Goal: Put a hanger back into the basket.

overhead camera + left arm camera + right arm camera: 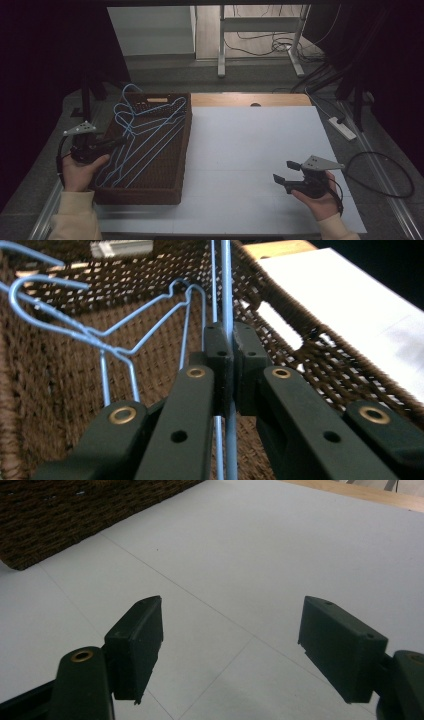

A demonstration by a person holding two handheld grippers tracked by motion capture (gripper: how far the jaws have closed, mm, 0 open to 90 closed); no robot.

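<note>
Pinching a thin blue wire hanger (226, 300), the left gripper (230, 347) has its jaws pressed together on the wire, which runs straight up the middle of the left gripper view between the two black pads. High view puts this left gripper (112, 142) at centre left of the frame, held in the person's left hand (80, 170) over the left rim of the brown wicker basket (182, 150).

Basket: dark woven, rectangular, sits on the left part of the white counter (250, 150). Several blue hangers (145, 135) lie stacked inside it, hooks toward the upper left of the frame, one hook (127, 90) poking above the far rim. Left gripper view shows more hanger wire (100, 335) bent against the woven floor at left of frame, and the basket wall (320, 350) running down the right side, white counter beyond it.

Right gripper (287, 172): lower right of the high view, held in the right hand (320, 200), well apart from the basket. Grey three-cornered plate (320, 162) on top of it. Jaws spread wide, nothing between them. Right gripper view confirms: right gripper (230, 650) over bare white counter (240, 555), a corner of the basket (60, 520) in the upper left of that frame.

Cream sleeves (75, 215) come in from the bottom edge. Black cable (385, 175) loops on the floor at right.
</note>
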